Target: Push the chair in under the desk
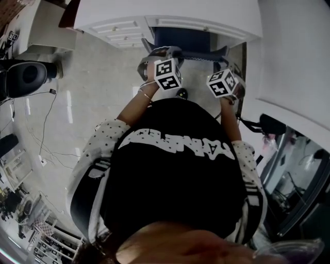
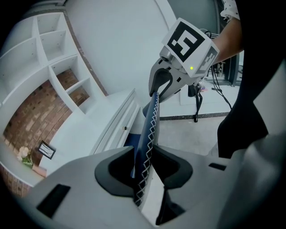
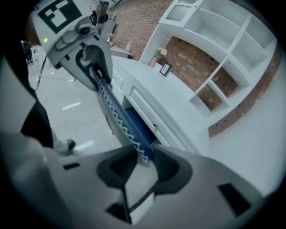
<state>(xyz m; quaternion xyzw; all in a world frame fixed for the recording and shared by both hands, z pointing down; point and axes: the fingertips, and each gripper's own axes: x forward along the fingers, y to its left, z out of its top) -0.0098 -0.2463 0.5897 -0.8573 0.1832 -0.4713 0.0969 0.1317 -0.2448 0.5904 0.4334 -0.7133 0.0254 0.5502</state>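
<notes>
The chair [image 1: 193, 54] stands before the desk [image 1: 170, 10], partly under it.

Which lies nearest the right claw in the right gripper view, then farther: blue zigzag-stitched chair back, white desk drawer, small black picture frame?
1. Blue zigzag-stitched chair back, gripped in the right claw.
2. White desk drawer, just beyond.
3. Small black picture frame, back on desktop.

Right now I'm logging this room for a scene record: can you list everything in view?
chair: one, blue back with white zigzag stitching, at the desk's opening
desk: one, white, with drawers, ahead of the person
shelves: one unit, white, above desk, against brick wall
picture frame: one, dark, on desk
cables: several, dark, on floor at left
left gripper: one, grey, shut on chair's top edge
right gripper: one, grey, shut on chair's top edge
</notes>
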